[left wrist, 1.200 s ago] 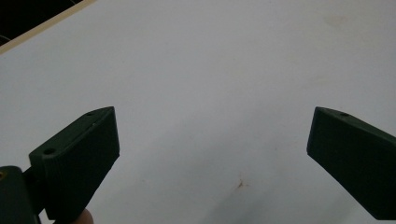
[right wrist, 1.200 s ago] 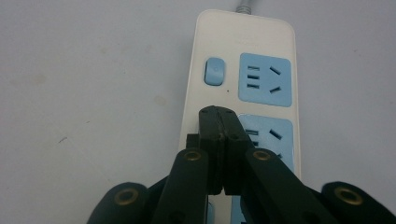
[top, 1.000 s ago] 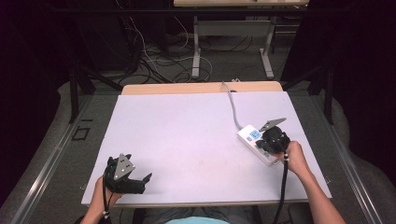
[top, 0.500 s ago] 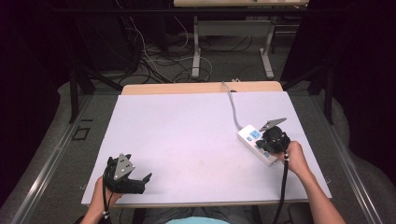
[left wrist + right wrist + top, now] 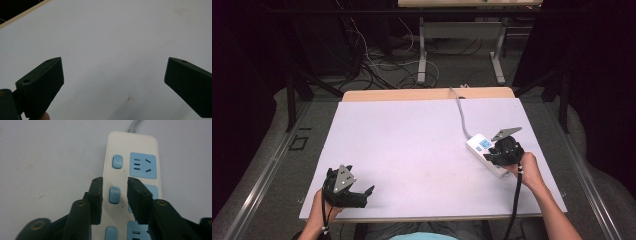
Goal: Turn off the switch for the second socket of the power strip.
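right tongs (image 5: 114, 185) hung over the power strip (image 5: 486, 152), which lay at the right of the counter (image 5: 412, 145), cord running to the far edge. jaws had just been opening; they stood parted either side of the middle switch (image 5: 114, 194), pads not pressing it. step judged: working the strip's switches. next move likely calls for lifting clear or shifting to another switch. left tongs (image 5: 362, 192) rested released, wide, on bare counter near the front edge.

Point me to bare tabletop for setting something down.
Free: the whole middle and far-left of the table, between the left gripper at the near-left edge and the power strip. Crowded: right side, where the right gripper hangs over the strip's switches.
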Motion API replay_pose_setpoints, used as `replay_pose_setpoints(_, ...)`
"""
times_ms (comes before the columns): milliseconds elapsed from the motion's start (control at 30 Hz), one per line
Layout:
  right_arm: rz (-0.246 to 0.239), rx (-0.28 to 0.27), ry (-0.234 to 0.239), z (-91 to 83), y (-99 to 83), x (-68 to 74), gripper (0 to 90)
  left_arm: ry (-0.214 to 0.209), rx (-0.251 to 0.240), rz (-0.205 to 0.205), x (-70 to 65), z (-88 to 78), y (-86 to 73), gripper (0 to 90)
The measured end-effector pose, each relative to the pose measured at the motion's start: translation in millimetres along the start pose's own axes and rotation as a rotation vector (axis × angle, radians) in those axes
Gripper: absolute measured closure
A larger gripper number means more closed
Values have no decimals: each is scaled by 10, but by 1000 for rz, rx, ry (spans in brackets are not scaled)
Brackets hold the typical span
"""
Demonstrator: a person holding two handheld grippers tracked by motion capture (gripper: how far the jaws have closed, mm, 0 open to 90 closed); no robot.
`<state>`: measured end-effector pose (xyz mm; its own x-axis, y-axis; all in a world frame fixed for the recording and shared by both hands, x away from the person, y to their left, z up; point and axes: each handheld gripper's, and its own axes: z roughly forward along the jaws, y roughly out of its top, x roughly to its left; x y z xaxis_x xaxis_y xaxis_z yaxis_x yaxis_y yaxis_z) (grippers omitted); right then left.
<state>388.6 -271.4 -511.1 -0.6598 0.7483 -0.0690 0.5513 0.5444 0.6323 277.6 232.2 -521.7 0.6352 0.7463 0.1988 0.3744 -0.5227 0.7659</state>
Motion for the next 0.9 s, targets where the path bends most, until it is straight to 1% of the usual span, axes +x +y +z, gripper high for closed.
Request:
replay_pose_setpoints(33, 5, -7, 9, -9, -3, 6, 605, 0, 0, -1, 0, 0, 0, 23)
replay_pose_setpoints(67, -1, -9, 17, -22, -5, 3, 590, 0, 0, 0, 0, 0, 0, 23)
replay_pose_setpoints(100, 5, -18, 9, -31, -3, 10, 566, -2, 1, 2, 0, -1, 0, 23)
replay_pose_setpoints(133, 9, -20, 30, -40, -4, 13, 548, -2, 1, 2, -1, -1, 0, 23)
replay_pose_setpoints(167, 6, -37, 31, -40, -9, 12, 529, -1, 1, 3, -1, -2, 0, 23)
replay_pose_setpoints(200, 6, -31, 26, -58, -5, 16, 511, -1, 1, 2, -1, -2, 0, 23)
replay_pose_setpoints(233, 9, -30, 37, -65, -7, 20, 483, -1, 1, 0, -2, -2, -1, 23)
replay_pose_setpoints(300, 7, -47, 47, -74, -11, 26, 460, 0, 1, -1, -2, -1, -1, 23)
replay_pose_setpoints(333, 1, -37, 43, -92, -7, 27, 437, 0, 1, -2, -2, 0, -2, 23)
replay_pose_setpoints(367, 15, -40, 46, -97, -6, 40, 409, 0, 1, -2, -2, 0, -2, 23)
replay_pose_setpoints(433, 12, -42, 51, -114, -7, 45, 371, 2, 2, -1, 0, -1, -2, 23)
replay_pose_setpoints(467, 11, -48, 62, -118, -5, 49, 348, 2, 4, 2, 4, -2, -2, 23)
replay_pose_setpoints(500, 9, -47, 58, -123, -6, 54, 329, 3, 6, 3, 4, -3, -2, 23)
replay_pose_setpoints(567, 19, -50, 65, -134, -5, 72, 299, 2, 6, 2, 4, -3, -2, 23)
replay_pose_setpoints(600, 8, -50, 64, -141, -6, 70, 282, 2, 5, 2, 4, -2, -2, 23)
replay_pose_setpoints(667, 20, -53, 67, -148, -3, 89, 253, 2, 5, 2, 4, -2, -2, 23)
replay_pose_setpoints(700, 8, -57, 71, -154, -6, 88, 239, 1, 4, 0, 2, -1, -4, 23)
replay_pose_setpoints(800, 9, -61, 71, -179, -4, 103, 205, 0, 4, -7, 1, 1, -7, 23)
replay_pose_setpoints(833, 16, -63, 74, -184, -3, 113, 194, 0, 4, -8, 1, 1, -7, 23)
replay_pose_setpoints(867, 0, -71, 76, -191, -7, 109, 185, 0, 4, -9, 2, 0, -7, 23)
replay_pose_setpoints(900, 5, -71, 77, -199, -8, 118, 175, 0, 3, -9, 1, 0, -8, 23)
